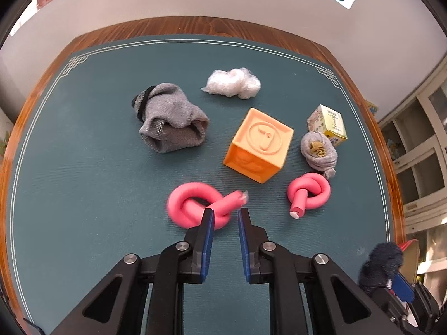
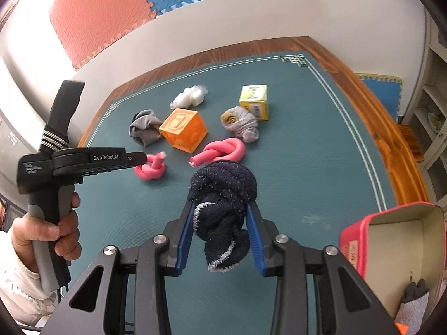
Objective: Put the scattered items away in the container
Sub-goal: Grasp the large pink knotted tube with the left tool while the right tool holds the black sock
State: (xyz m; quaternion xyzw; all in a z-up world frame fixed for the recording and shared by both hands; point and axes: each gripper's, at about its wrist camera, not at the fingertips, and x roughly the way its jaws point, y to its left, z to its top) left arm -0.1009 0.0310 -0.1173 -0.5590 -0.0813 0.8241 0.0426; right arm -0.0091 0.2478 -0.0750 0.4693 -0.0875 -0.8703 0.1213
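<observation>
My right gripper is shut on a knotted dark navy sock and holds it above the green mat; it also shows in the left wrist view. A pink-rimmed container sits at the lower right with a grey item inside. My left gripper is open, its left finger touching a knotted pink foam tube, which also shows in the right wrist view. A second pink knot, an orange cube, two grey socks, a yellow box and a plastic wad lie scattered.
The green mat covers a wooden table with a raised edge. Shelving stands to the right. Foam tiles lean on the wall behind. The person's hand holds the left gripper's handle.
</observation>
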